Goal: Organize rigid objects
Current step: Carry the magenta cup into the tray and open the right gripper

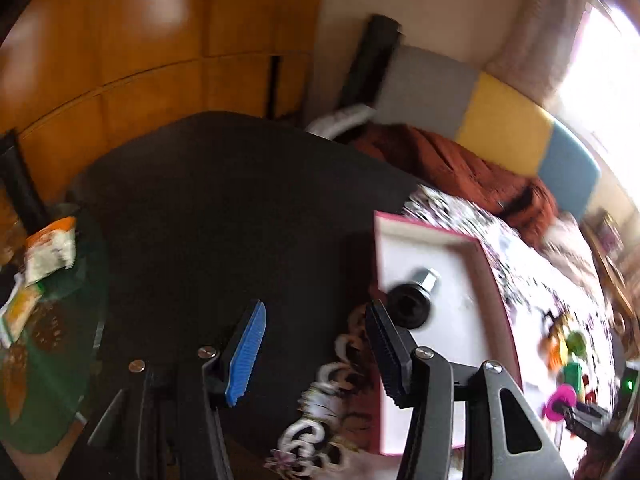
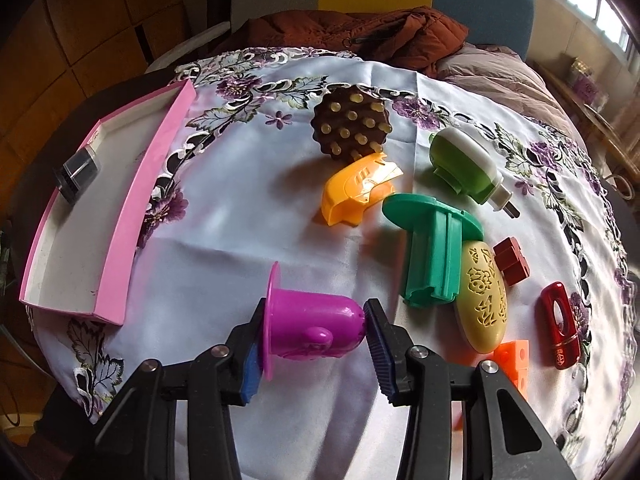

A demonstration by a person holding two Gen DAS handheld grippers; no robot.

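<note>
Currently, on the left wrist view, we see the left gripper (image 1: 316,352) standing open and empty over the dark tabletop, beside the shallow pink-walled cardboard tray (image 1: 420,228). One black-and-silver cylindrical metal part (image 1: 414,300) already lies on the tray's white floor.

On the right wrist view, the right gripper (image 2: 314,346) is clamped on the magenta plastic flanged cup (image 2: 308,330), lying on its side low over the floral white tablecloth (image 2: 224,216), one pad at its flange, the other at its domed end. The pink tray sits well apart, at the cloth's left edge.

We judge the task barely begun: one item is stowed. Remaining on the cloth are the brown studded disc (image 2: 352,124), orange plastic shell (image 2: 358,192), green-and-white plug-in unit (image 2: 466,166), green flanged spool (image 2: 434,248), cream carved oval (image 2: 482,300), dark red block (image 2: 512,264), glossy red holder (image 2: 560,328) and orange cube (image 2: 514,354).
</note>
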